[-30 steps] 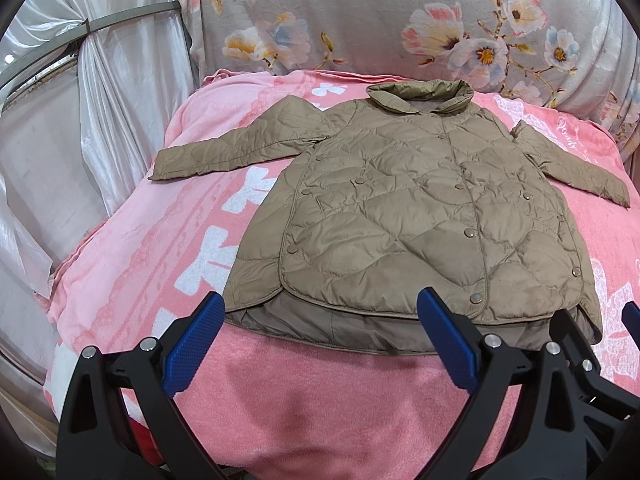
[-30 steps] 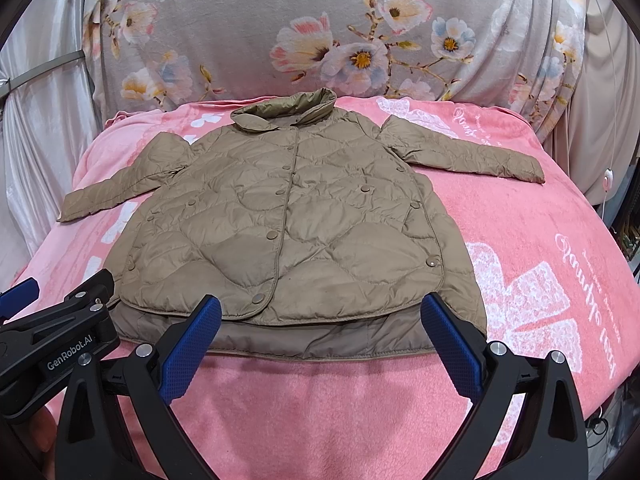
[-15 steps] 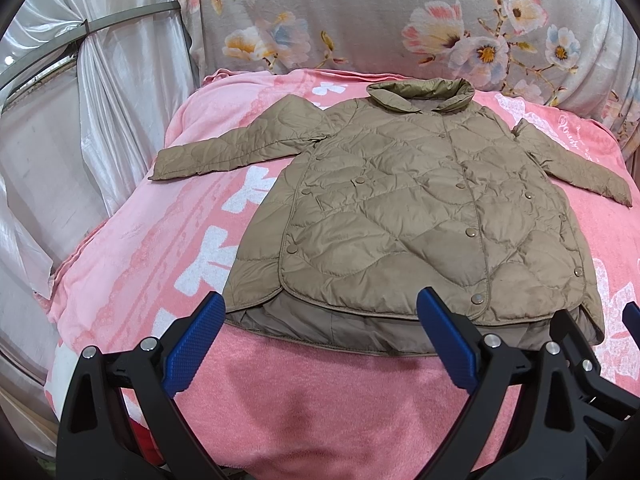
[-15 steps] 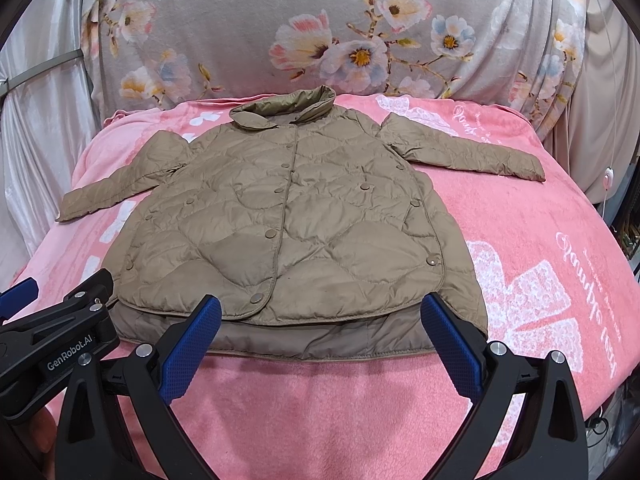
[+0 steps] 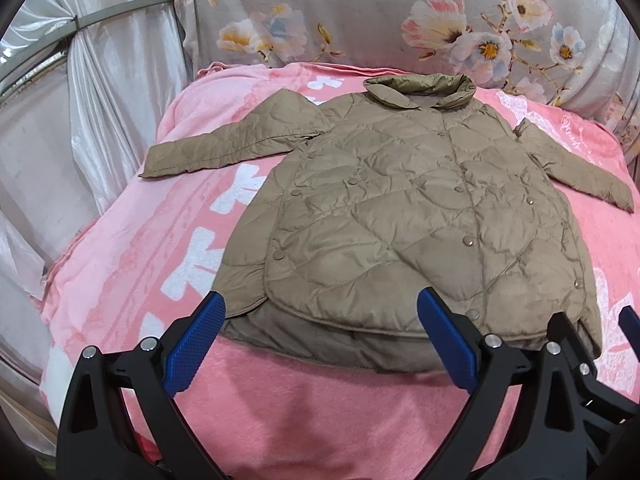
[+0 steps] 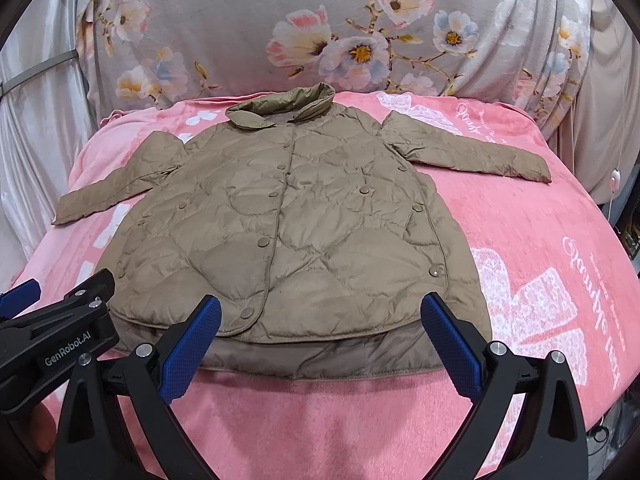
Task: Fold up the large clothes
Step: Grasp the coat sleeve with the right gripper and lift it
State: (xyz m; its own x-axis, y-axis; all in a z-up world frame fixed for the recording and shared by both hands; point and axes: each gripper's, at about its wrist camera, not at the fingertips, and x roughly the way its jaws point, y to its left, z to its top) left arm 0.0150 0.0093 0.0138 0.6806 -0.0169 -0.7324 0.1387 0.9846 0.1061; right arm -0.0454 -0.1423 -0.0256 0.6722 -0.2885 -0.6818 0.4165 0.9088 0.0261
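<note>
Left wrist view: left gripper point(image 5: 318, 338) hangs w/ jaws spread wide and empty just short of the hem of the tan quilted coat point(image 5: 420, 216), which lies face up, snapped shut, both sleeves spread out on the pink blanket point(image 5: 132, 240), prob. laid flat like this so folds can start from a clean shape. Right wrist view: right gripper point(image 6: 320, 338) is likewise released, nothing between its pads, facing the hem mid-coat w/ the collar point(image 6: 282, 106) at the far end near the floral backrest point(image 6: 260, 32). Both sit side by side at the near edge, so I'd judge no fold begun yet.
</note>
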